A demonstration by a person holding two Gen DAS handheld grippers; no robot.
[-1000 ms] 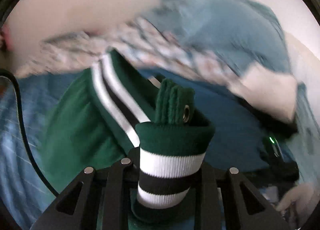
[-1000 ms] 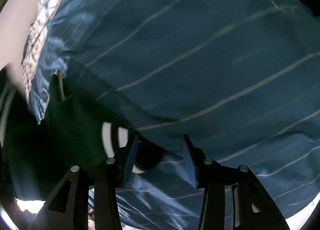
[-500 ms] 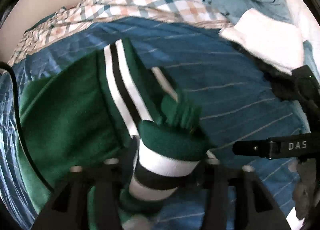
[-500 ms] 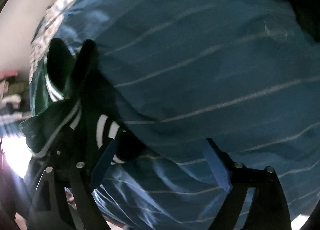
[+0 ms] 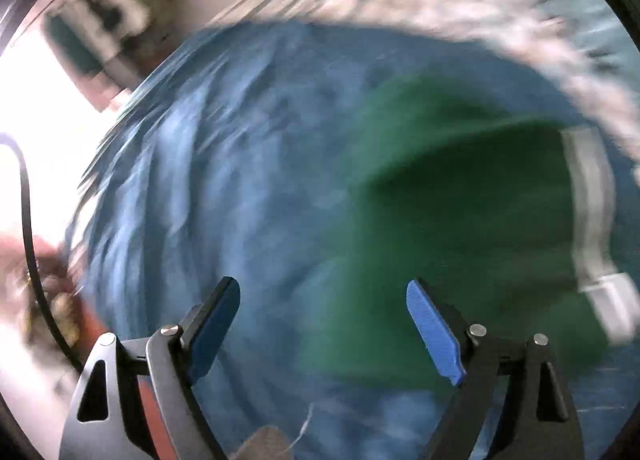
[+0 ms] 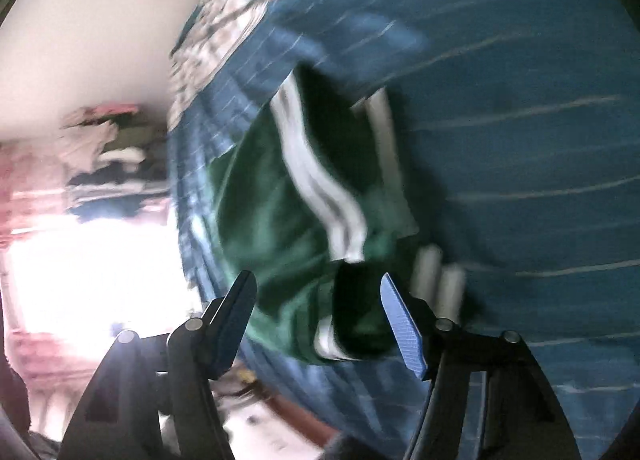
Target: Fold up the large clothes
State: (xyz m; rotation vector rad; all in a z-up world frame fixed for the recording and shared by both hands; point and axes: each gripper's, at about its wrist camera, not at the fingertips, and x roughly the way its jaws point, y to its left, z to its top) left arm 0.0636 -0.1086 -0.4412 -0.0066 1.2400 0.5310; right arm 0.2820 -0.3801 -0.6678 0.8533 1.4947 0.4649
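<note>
**Inspector:** Starting at the left side. The left gripper is standing wide open, with nothing between its blue pads. Beyond it, the green garment is lying on the blue striped bedsheet, filling the view from roughly one to four o'clock.

**Clerk:** Is it folded?

**Inspector:** Partly, in my judgement. A fold line is running across the upper part of the green cloth, and a white stripe is showing along its edge at three o'clock. The picture is smeared by motion, so I am not vouching for how neat the layers are.

**Clerk:** And the right side?

**Inspector:** The right gripper is also gaping open and holding nothing. The same garment is sitting just ahead of its fingertips, around twelve o'clock, bunched, with white bands and a cuff-like end at one o'clock.

**Clerk:** Verdict on progress?

**Inspector:** Midway at best. The garment is lying released on the bed, doubled over once, but it is looking lumpy, not squared. Further folds and smoothing are remaining. A checked cloth is lying at eleven o'clock, untouched.
</note>
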